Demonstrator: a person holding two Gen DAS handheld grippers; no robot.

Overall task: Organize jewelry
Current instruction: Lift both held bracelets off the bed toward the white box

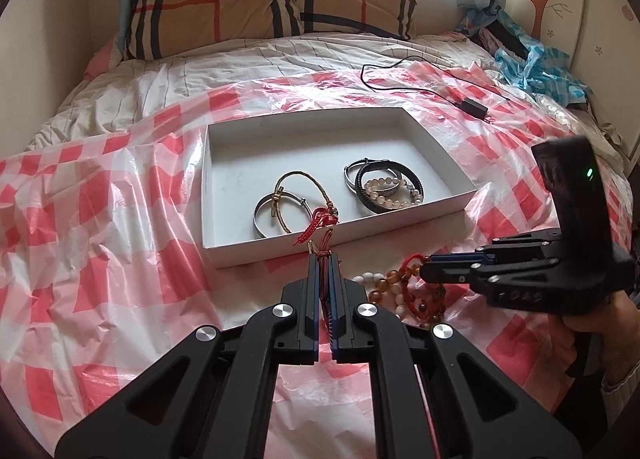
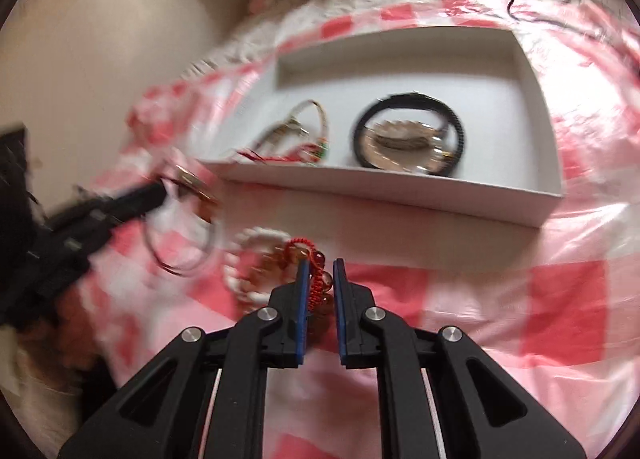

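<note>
My left gripper [image 1: 325, 259] is shut on a thin red-brown cord bracelet [image 1: 320, 251] just in front of the white box [image 1: 248, 255]. In the right wrist view its loop [image 2: 180, 247] hangs from the left gripper [image 2: 160, 189]. My right gripper [image 2: 322, 265] is shut on the red cord of an amber bead bracelet [image 2: 288, 255] on the sheet. A white bead bracelet [image 2: 240, 283] lies against it. In the left wrist view the right gripper [image 1: 425, 271] reaches in from the right. Inside the box are a silver bangle [image 1: 260, 215], a gold braid [image 1: 288, 183] and a black band [image 1: 416, 183].
A red-and-white checked plastic sheet [image 1: 120, 239] covers the bed. A black charger with its cable [image 1: 474, 105] lies beyond the box. A plaid pillow [image 1: 240, 7] and blue cloth [image 1: 532, 63] sit at the back. A person's hand [image 1: 592, 323] holds the right gripper.
</note>
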